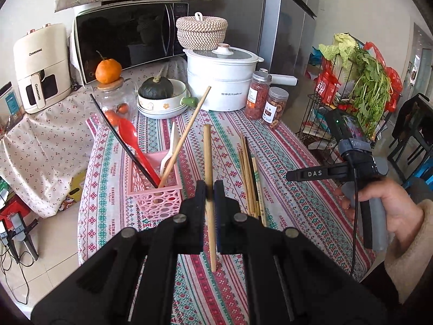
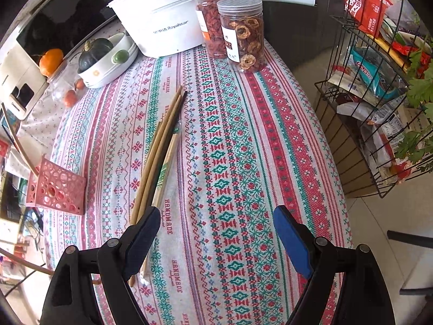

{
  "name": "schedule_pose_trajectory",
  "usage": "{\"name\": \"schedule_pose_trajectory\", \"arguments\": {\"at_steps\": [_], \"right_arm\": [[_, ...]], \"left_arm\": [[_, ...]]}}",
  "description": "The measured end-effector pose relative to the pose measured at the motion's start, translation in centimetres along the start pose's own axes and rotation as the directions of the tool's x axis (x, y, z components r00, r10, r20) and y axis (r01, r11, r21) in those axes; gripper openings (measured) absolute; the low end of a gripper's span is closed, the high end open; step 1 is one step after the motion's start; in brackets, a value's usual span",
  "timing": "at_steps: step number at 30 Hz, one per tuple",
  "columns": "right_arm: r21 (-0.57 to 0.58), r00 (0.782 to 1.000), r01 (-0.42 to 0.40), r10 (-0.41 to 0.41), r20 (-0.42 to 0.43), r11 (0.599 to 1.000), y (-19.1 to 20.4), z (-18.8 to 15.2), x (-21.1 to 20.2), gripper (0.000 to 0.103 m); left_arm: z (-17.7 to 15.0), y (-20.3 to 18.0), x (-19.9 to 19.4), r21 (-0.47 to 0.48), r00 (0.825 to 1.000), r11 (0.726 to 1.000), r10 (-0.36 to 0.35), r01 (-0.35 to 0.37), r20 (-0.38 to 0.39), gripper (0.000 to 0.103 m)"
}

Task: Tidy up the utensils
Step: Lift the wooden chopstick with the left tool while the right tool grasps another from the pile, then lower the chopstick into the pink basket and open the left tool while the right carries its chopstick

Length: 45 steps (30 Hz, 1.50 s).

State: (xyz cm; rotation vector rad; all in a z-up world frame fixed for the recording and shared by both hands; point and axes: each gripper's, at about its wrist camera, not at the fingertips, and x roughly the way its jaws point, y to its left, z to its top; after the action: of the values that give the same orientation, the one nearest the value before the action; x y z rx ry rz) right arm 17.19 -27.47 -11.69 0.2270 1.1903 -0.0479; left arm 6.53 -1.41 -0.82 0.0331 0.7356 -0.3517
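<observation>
**One chopstick up, a bundle still waiting**

Patterned red-and-green tablecloth (image 1: 284, 162) fills the middle of both views, with a microwave (image 1: 130, 35) and white cooker pot (image 1: 219, 81) crowded along the top of the left wrist frame. Your left gripper (image 1: 209, 189) is clamped on a single wooden chopstick (image 1: 207, 162), held near upright at centre frame, clear of the cloth. The pink basket (image 1: 155, 189) sits just left of it, already holding a red spoon (image 1: 132, 140), a white spoon (image 1: 169, 154), a black stick and one wooden chopstick. Your right gripper (image 2: 216, 233) hangs with its jaws spread wide and nothing between them; its left finger (image 2: 143, 233) sits over the near ends of the loose chopsticks (image 2: 159, 157) lying on the cloth. By the look of it, you are mid-carry. Next, swing the held stick left over the basket's open top, tip its lower end inside, then release.
</observation>
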Motion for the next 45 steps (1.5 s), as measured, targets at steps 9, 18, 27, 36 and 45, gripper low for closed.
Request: {"name": "schedule_pose_trajectory", "arguments": {"at_steps": [9,18,27,36,45], "right_arm": [[0.085,0.991,-0.132,0.130,0.023,0.988,0.1,2.2,2.3,0.083],[0.083,0.979,-0.204,0.201,0.039,0.975,2.2,5.5,6.1,0.018],[-0.082,0.998,0.028,-0.032,-0.050,0.996,5.9,4.7,7.4,0.009],[-0.198,0.990,0.142,-0.140,0.022,0.970,8.0,2.3,6.7,0.005],[-0.122,0.992,0.040,-0.025,0.123,0.992,7.1,-0.2,1.1,0.005]], "left_arm": [[0.0,3.4,-0.9,-0.098,0.999,0.994,-0.041,0.042,0.013,0.007],[-0.2,3.4,-1.4,-0.088,0.997,0.993,-0.074,0.075,0.014,0.007],[-0.1,4.1,-1.3,-0.099,0.997,0.992,-0.082,0.082,-0.004,0.007],[0.1,3.4,-3.1,-0.048,0.997,0.997,-0.056,0.059,0.049,0.007],[0.3,3.9,-4.6,-0.063,0.992,0.995,-0.072,0.079,0.102,0.007]]}}
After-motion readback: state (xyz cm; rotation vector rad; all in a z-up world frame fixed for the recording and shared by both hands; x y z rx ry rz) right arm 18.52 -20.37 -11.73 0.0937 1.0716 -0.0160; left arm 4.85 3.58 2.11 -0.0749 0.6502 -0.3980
